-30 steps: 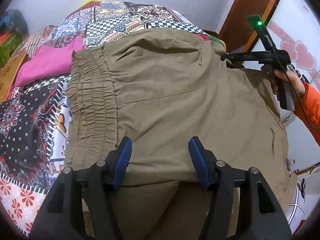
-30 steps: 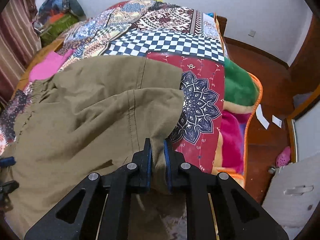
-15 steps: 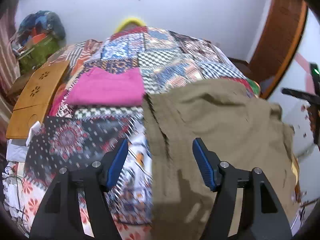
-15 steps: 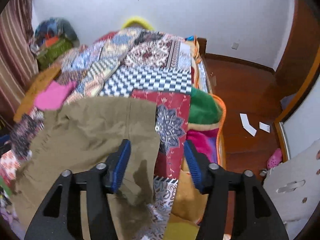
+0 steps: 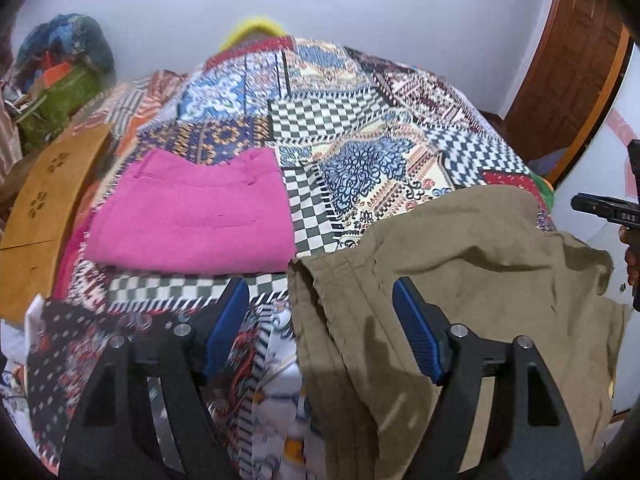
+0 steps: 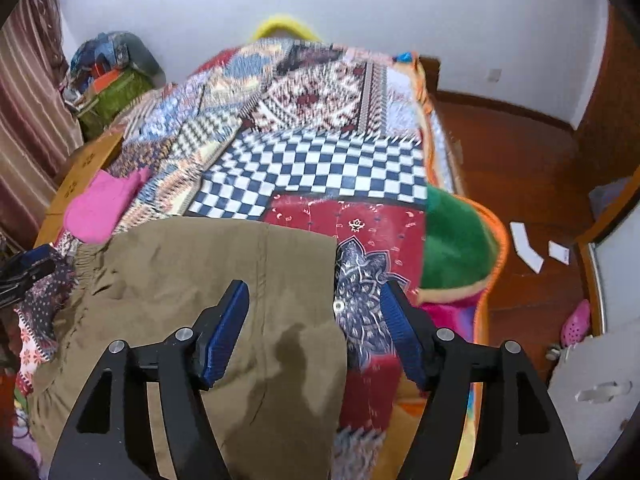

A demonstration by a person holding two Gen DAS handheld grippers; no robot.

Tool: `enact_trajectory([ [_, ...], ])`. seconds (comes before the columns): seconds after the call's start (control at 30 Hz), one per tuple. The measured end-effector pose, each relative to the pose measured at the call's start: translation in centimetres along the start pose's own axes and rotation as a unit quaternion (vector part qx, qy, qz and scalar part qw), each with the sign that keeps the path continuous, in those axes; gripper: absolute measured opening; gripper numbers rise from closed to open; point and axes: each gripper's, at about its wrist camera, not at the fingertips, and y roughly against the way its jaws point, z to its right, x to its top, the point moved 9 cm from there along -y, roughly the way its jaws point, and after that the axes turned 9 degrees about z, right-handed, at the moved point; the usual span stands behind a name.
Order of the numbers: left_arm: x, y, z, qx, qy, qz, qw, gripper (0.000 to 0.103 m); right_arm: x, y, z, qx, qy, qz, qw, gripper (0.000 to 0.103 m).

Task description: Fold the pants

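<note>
Left gripper (image 5: 320,328): jaws spread wide, having just been opening further; nothing pinched. The blue pads (image 5: 226,330) hang clear above the bedding, the waistband edge of the olive pants (image 5: 460,280) lying beneath the gap toward the right pad, not gripped.

Right gripper (image 6: 316,332): jaws apart, just opened from a near-closed pinch; nothing between the pads under pressure. The pants' (image 6: 208,280) right edge lies below the gap, with the left pad over the cloth and the right pad over the quilt.

Olive pants: lying folded and rumpled on the patchwork quilt (image 5: 352,128), at 3 to 5 o'clock in the left wrist view, 7 to 9 o'clock in the right wrist view. Gathered waistband faces the left gripper.

Around: folded pink garment (image 5: 192,216) at 10 o'clock of the left gripper, just beside the pants' corner but apart from it. Wooden board (image 5: 44,208) at 9 o'clock on the bed's edge. Green fleece blanket (image 6: 456,240) at 2 o'clock of the right gripper, hanging off the bed's side. White paper scraps (image 6: 528,248) on the wooden floor at 3 o'clock. Pink shoe (image 6: 576,320) lower right. Bundle of bags (image 5: 60,80) at 10 o'clock by the wall.
</note>
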Motion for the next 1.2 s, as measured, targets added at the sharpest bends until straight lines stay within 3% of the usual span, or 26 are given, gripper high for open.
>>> enact_trajectory([
  [0.27,-1.3,-5.8,0.0,-0.023,-0.011,-0.044,0.9987,0.074,-0.6,-6.8,0.8,0.038,0.011,-0.074,0.996,0.065],
  [0.33,-1.5,-6.5,0.2,-0.032,-0.014,-0.047,0.9983,0.074,-0.8,-7.4,0.5,0.043,0.019,-0.074,0.996,0.067],
  [0.5,-1.7,-7.5,1.1,-0.044,-0.024,-0.049,0.9976,0.072,-0.7,-7.7,-0.7,0.047,0.053,-0.053,0.996,0.061],
  [0.6,-2.0,-7.8,1.4,-0.033,-0.032,-0.048,0.9978,0.066,-0.6,-7.2,-1.2,0.064,0.046,-0.045,0.996,0.035],
  [0.7,-1.9,-7.4,1.6,-0.030,-0.037,-0.042,0.9980,0.058,-0.7,-6.6,-1.1,0.056,0.038,-0.040,0.997,0.016],
  [0.93,-0.9,-5.8,1.7,-0.009,-0.059,-0.017,0.9981,0.045,1.2,-5.1,-1.7,0.032,0.046,0.013,0.998,0.013],
  [1.2,2.0,-3.6,1.0,-0.010,-0.043,0.018,0.9988,0.044,6.3,-1.3,-2.7,0.030,0.053,0.091,0.994,0.012],
])
